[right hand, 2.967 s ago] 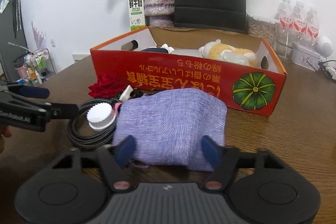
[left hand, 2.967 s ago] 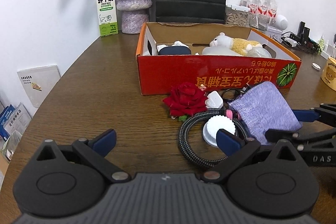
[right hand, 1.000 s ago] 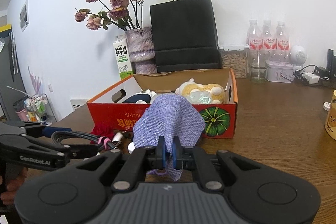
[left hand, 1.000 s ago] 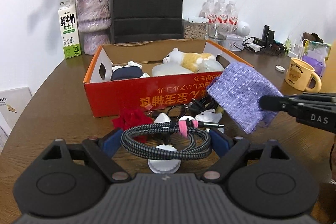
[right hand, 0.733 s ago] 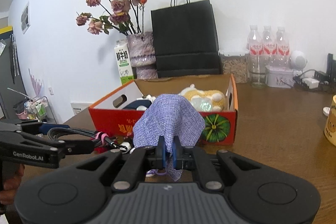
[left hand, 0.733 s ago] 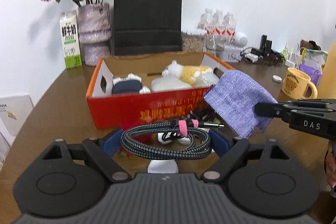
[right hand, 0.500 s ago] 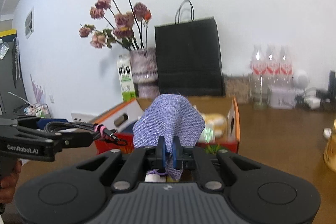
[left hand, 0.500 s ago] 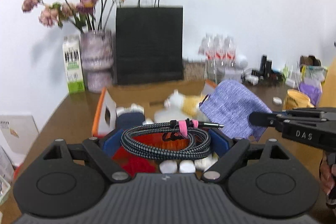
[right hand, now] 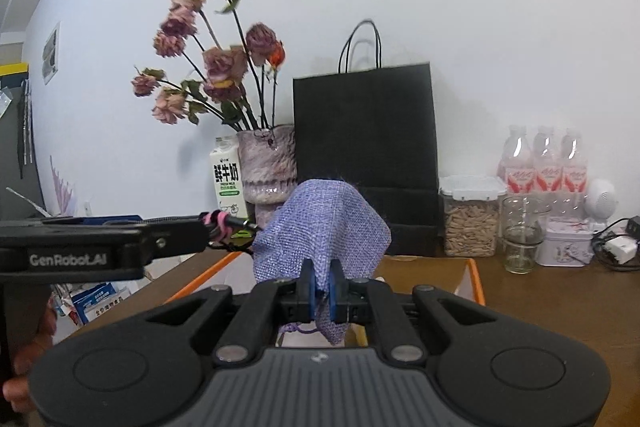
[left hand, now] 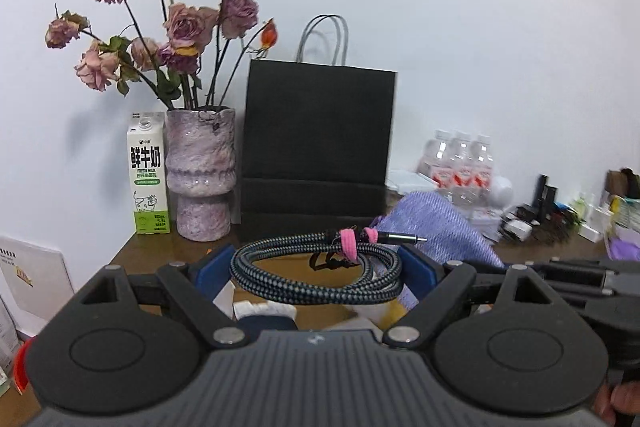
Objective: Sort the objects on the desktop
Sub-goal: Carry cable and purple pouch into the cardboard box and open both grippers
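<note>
The left gripper [left hand: 316, 269] grasps a coiled braided cable [left hand: 316, 277] crosswise between its blue pads, spread wide, the coil level and lifted above the orange box [right hand: 472, 281]. The right gripper [right hand: 321, 293] is clenched on the lower edge of a purple cloth pouch [right hand: 324, 227], which drapes up over its fingertips, above the box's near end.
</note>
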Action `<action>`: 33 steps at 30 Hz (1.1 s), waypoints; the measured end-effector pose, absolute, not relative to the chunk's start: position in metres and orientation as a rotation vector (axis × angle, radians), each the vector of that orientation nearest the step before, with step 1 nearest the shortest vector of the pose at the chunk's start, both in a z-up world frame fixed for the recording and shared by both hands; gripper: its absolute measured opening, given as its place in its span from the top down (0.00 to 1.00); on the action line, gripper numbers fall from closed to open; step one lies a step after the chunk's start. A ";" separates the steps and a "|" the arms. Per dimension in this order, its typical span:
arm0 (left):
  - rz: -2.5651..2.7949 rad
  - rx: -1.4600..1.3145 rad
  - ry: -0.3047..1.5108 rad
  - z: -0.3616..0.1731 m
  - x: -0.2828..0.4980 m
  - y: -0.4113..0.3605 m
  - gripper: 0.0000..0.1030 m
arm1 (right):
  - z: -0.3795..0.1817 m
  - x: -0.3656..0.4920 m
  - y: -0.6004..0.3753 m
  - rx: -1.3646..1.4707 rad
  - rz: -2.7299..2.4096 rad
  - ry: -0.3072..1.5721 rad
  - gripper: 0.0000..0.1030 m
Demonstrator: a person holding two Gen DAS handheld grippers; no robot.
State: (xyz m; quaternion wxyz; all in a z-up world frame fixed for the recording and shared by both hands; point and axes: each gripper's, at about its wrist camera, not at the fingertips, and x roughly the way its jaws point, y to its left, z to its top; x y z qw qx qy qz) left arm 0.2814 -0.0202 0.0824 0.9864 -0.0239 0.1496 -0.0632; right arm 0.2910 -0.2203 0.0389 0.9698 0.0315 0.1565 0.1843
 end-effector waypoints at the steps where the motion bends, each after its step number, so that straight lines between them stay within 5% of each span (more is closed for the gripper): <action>1: -0.118 -0.048 0.301 0.080 0.288 -0.020 0.14 | 0.036 0.299 -0.218 0.068 0.371 0.325 0.95; 17: -0.031 -0.026 0.481 0.019 0.382 -0.009 0.14 | -0.020 0.408 -0.191 0.062 0.378 0.516 0.94; 23: -0.002 -0.006 0.545 0.006 0.388 -0.011 0.12 | -0.024 0.405 -0.185 0.000 0.374 0.526 0.85; 26: 0.044 0.003 0.551 0.003 0.388 -0.008 0.11 | -0.027 0.402 -0.183 -0.032 0.349 0.538 0.66; 28: 0.097 0.014 0.543 0.003 0.387 -0.007 0.00 | -0.025 0.401 -0.185 -0.030 0.328 0.536 0.34; 30: 0.113 0.004 0.530 0.002 0.385 -0.005 0.00 | -0.022 0.398 -0.189 -0.030 0.305 0.519 0.07; 33: 0.090 -0.019 0.535 0.003 0.384 -0.003 0.00 | -0.016 0.393 -0.191 -0.034 0.286 0.491 0.00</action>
